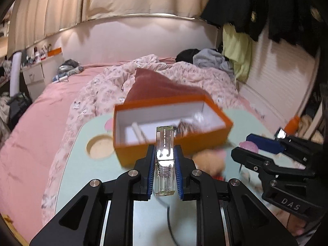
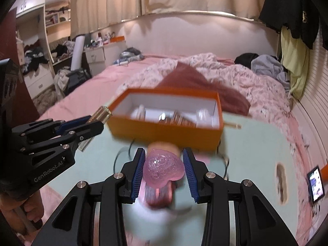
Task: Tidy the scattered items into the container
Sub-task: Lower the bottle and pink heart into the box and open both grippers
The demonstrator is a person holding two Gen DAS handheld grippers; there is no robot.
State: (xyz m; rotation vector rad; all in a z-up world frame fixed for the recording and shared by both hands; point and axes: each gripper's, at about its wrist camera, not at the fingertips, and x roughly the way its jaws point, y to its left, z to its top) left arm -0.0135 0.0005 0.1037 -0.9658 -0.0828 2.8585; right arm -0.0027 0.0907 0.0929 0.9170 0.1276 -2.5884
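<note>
Left and right wrist views: we are working over a pale green surface that is resting on a bed with pink sheets and a rumpled floral duvet. In the left view, our left tool is holding its blue pads closed against the two sides of a clear, square-sided bottle, which is lying lengthwise between the fingers with its far end reaching over the near wall of the orange box. The box, white inside, is sitting open on the far part of the surface and is already containing several small items, too blurred for us to name. A round recess in the surface is showing just to the left of the box. In the right view, our right tool is carrying a translucent pink heart-shaped object with an embossed pattern; the left pad is touching it, while at the right pad we cannot tell whether a narrow gap is remaining. This pink object is hanging just short of the box's near wall. Beneath it a blurred peach-coloured item is lying on the surface beside the box. The left tool is also appearing at the left edge of the right view, bottle tip level with the box corner. A small lit screen is standing at the right.
</note>
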